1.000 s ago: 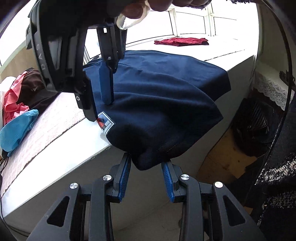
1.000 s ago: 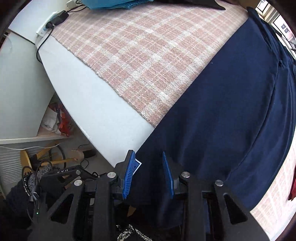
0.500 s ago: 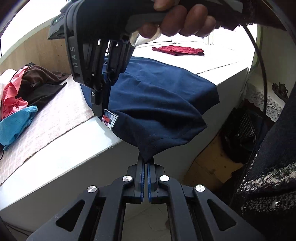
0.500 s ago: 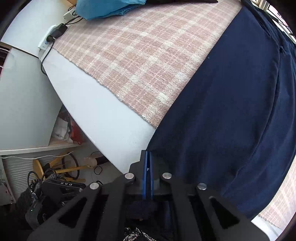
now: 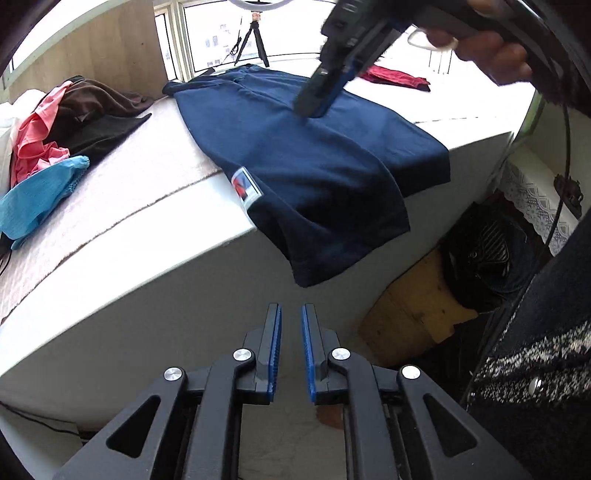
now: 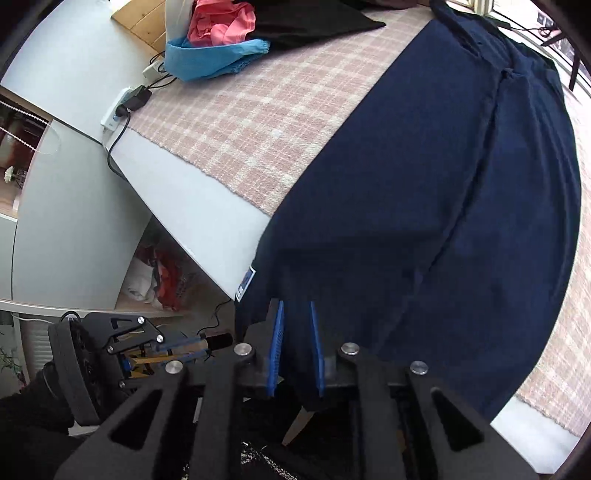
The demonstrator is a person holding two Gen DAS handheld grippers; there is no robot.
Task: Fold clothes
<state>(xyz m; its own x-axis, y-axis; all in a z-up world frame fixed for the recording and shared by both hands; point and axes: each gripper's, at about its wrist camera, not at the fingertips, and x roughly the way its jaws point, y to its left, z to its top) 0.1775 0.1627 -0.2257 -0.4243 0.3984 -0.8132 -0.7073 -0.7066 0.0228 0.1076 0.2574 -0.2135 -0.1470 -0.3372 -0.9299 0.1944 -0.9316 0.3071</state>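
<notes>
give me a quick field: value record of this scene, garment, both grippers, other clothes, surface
garment: navy shirt spread flat, hem corner hanging over the table edge
label: white tag at the shirt's edge
left gripper: narrowly open, empty, below the hanging corner
right gripper: over the shirt, fingers slightly apart, navy cloth between them, grip unclear
other clothes: pile of pink, brown and blue garments; red garment far side
surface: pink plaid cloth

I count one navy garment [image 5: 314, 155] spread on the bed and one red garment [image 5: 397, 76] far behind it. The heap beside it shows four pieces: blue [image 5: 37, 195], pink [image 5: 35, 144], brown [image 5: 99, 107], white [image 5: 5, 125]. One tripod [image 5: 253, 35] stands at the window.
</notes>
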